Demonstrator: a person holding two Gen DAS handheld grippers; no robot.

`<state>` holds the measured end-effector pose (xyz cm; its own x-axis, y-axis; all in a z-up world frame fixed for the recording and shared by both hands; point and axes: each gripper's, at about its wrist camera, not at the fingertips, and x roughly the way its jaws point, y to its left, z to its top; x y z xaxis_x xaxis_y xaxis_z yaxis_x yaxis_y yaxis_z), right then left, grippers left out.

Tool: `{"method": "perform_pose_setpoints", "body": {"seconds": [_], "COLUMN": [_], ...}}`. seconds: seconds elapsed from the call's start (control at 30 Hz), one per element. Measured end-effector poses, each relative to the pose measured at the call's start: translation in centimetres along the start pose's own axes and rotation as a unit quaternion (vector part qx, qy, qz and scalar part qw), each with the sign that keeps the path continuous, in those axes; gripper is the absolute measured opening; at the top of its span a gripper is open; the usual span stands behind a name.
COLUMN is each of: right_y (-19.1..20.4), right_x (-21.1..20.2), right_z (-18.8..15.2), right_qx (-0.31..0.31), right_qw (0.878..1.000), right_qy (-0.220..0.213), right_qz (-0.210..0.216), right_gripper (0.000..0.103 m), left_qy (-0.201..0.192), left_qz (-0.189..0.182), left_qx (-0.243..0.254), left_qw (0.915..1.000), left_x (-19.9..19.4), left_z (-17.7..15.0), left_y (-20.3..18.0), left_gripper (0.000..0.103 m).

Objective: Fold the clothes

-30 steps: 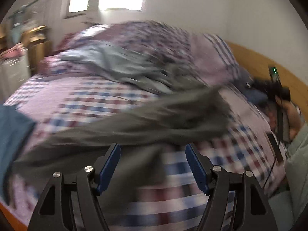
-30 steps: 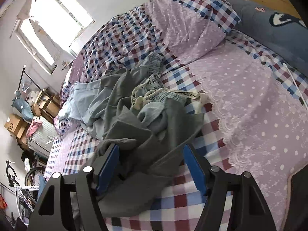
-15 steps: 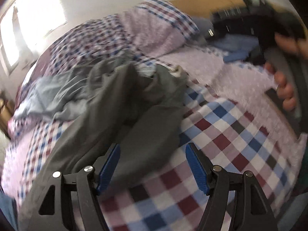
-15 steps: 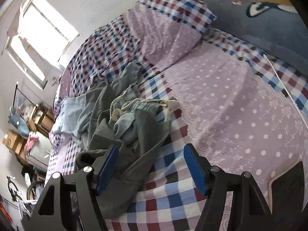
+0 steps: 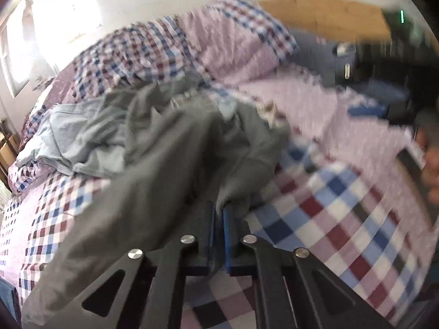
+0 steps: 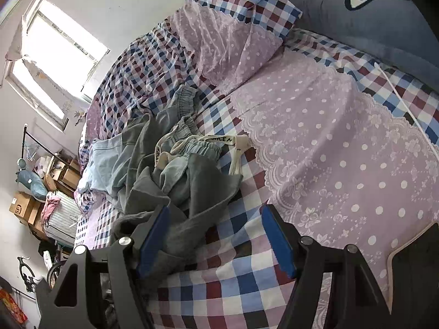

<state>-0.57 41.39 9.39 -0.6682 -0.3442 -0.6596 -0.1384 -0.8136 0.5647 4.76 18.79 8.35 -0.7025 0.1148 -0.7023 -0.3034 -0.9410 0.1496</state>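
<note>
1. Grey garment [image 5: 170, 164] lies crumpled on the bed [image 6: 343, 164], tangled with light-blue clothes [image 6: 109, 161].
2. Left gripper [image 5: 218, 213] fingers pinch a grey fold.
3. Right gripper [image 6: 214, 235] fingers spread, holding nothing.
4. No folded piece visible; the heap needs separating, flattening, folding.

We see our left gripper [image 5: 218, 213] and right gripper [image 6: 214, 220] built alike: black angular linkage arms with triangular cut-outs and round silver screw heads at the joints. Each finger carries a flat blue pad [image 6: 277, 240] on its inner face.
</note>
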Motion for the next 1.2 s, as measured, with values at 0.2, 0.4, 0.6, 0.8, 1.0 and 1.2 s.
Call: {"method": "perform_pose_setpoints", "body": {"seconds": [0.2,0.4,0.6,0.8,1.0,1.2], "right_y": [0.9,2.1,3.5,4.8,6.4,8.2], "right_x": [0.5,1.4,2.5,3.8,5.1,5.8], "right_z": [-0.4,-0.9,-1.3,-1.8,-2.5,-3.4], "right_qx": [-0.009,-0.024,-0.040,-0.059,-0.084,-0.117], "right_qw": [1.000,1.000,0.999,0.998,0.995,0.991], "right_qy": [0.006,0.016,0.025,0.037,0.051,0.062], "right_qz": [0.008,0.009,0.012,0.007,0.007,0.009], "right_gripper": [0.073,0.073,0.073,0.073,0.073,0.073], "left_qy": [-0.083,-0.131,-0.140,-0.116,-0.084,-0.048], "left_qz": [-0.003,0.040,0.162,0.271,0.186,0.116], "left_qx": [-0.075,-0.132,-0.232,-0.352,-0.470,-0.445], "left_qw": [0.9937,0.9818,0.9488,0.8887,0.8585,0.8864], "left_x": [-5.3,-9.0,-10.1,-10.2,-9.8,-10.9], "left_z": [3.7,7.7,8.4,4.9,-5.5,-13.7], "left_y": [6.7,16.9,31.9,46.1,51.6,47.0], "left_gripper": [0.003,0.003,0.002,0.003,0.068,0.070]}}
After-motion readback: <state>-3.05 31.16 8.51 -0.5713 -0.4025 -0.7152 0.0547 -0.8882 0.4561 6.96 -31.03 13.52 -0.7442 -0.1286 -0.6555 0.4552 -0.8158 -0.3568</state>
